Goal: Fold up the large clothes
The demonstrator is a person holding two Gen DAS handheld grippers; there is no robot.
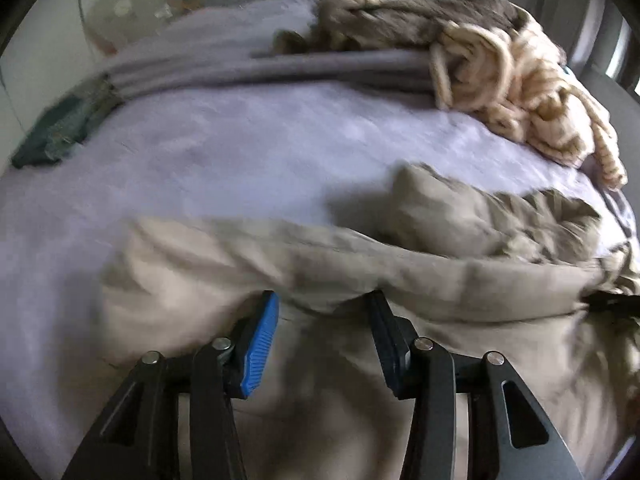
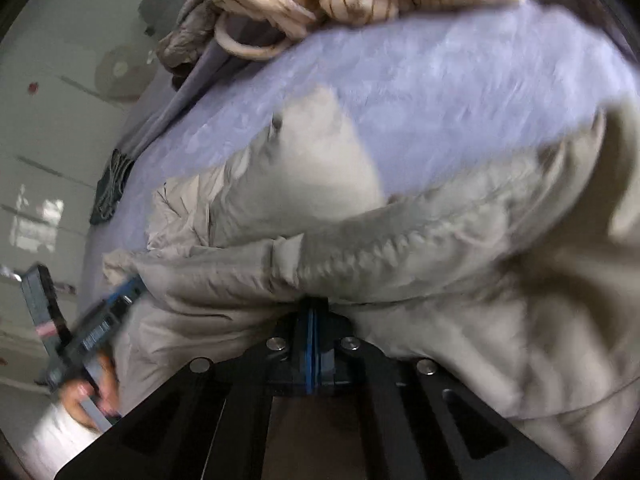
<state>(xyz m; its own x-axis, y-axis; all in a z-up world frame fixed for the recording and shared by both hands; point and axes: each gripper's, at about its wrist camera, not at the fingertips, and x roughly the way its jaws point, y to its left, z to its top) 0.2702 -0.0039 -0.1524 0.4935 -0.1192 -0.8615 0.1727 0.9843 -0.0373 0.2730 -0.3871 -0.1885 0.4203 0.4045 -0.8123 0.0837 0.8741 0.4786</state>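
The bed [image 1: 248, 152], covered in a lilac sheet, fills the field ahead of both tongs and serves as the folding surface. On its near part, directly in front of and beneath the tongs, lies the task's thing: a large beige padded jacket [image 1: 360, 264], bunched rather than flat, with one rounded portion [image 2: 312, 168] rising beyond the right tongs. Well beyond the jacket, at the far side of the bed, sits a heap of cream knitted fabric [image 1: 520, 92] beside a grey-brown garment [image 1: 400, 20]; these are probably set back to leave working room. A folded grey cover [image 1: 280, 68] runs across the bed ahead of the left tongs, and a dark green item [image 1: 52, 132] lies far to their left, apart from the jacket.

The right tongs [image 2: 311, 308] are clenched, pads pressed together where the jacket's edge meets them; judged from the taut ridge of cloth, they grasp that edge to anchor or lift it. The left tongs [image 1: 324, 304] are released, jaws spread wide with the jacket's edge between their tips, apparently placed to take a second hold. The person's hand [image 2: 92, 396] on the left tool appears at the lower left of the right view.

The pictures are motion-blurred; seams and fasteners cannot be told.
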